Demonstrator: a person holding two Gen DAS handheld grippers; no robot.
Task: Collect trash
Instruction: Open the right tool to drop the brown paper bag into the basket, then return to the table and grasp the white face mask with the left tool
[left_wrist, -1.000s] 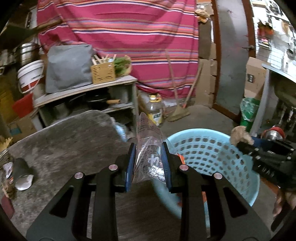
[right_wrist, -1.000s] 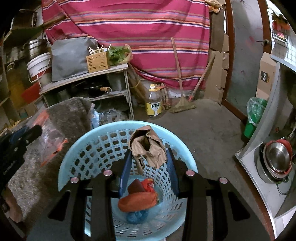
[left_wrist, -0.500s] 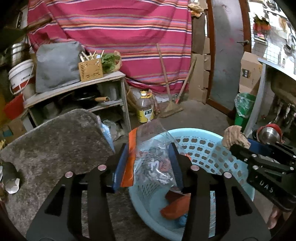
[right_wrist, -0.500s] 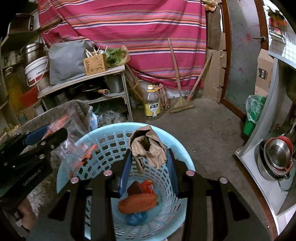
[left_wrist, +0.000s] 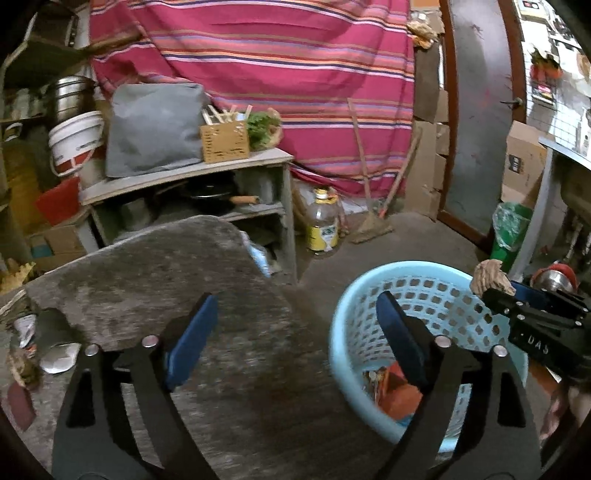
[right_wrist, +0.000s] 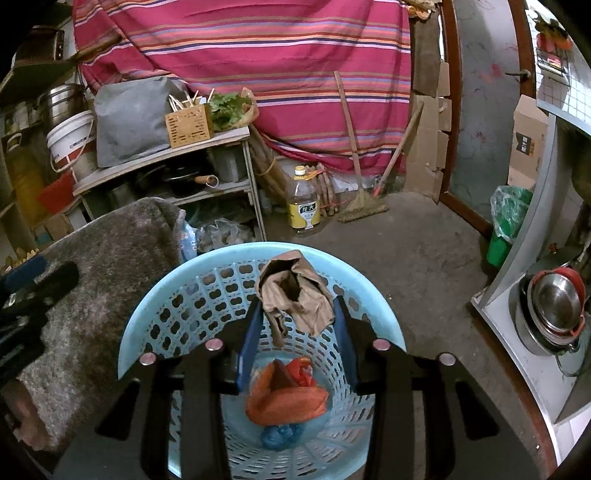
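Right gripper (right_wrist: 297, 321), black-framed with blue pads, stands partly closed on a crumpled brown paper bag (right_wrist: 293, 297); both pads press the bag's flanks, and its open mouth rises above the fingertips. This bag hangs directly over the pale blue perforated plastic laundry basket (right_wrist: 258, 258), inside the rim's outline and not yet let go. Below it, on the basket floor, lie an orange-red foil wrapper (right_wrist: 286, 395) and a small blue crumpled scrap (right_wrist: 279, 437), so several pieces are already collected.

Left gripper (left_wrist: 295, 332), of the same build, has its jaws spread wide; they have just been opening, and nothing lies between the pads. In the left wrist view it straddles the edge of the grey shaggy mat (left_wrist: 155, 280) and the basket's near rim, with a clear printed wrapper just visible among the orange litter inside the basket, beside its right finger. That piece is judged delivered.

Remaining work, as far as shown: the brown bag awaits release, and at the far left edge of the mat lie a crushed white paper cup (left_wrist: 59, 360) and other small scraps, too blurred to identify, well apart from both grippers. The task is judged past its midpoint but unfinished.

Around these stand a grey shelf unit (right_wrist: 166, 162), a yellow-labelled oil bottle (right_wrist: 303, 205) on the concrete floor, and a magenta striped cloth (right_wrist: 240, 48) hung behind.
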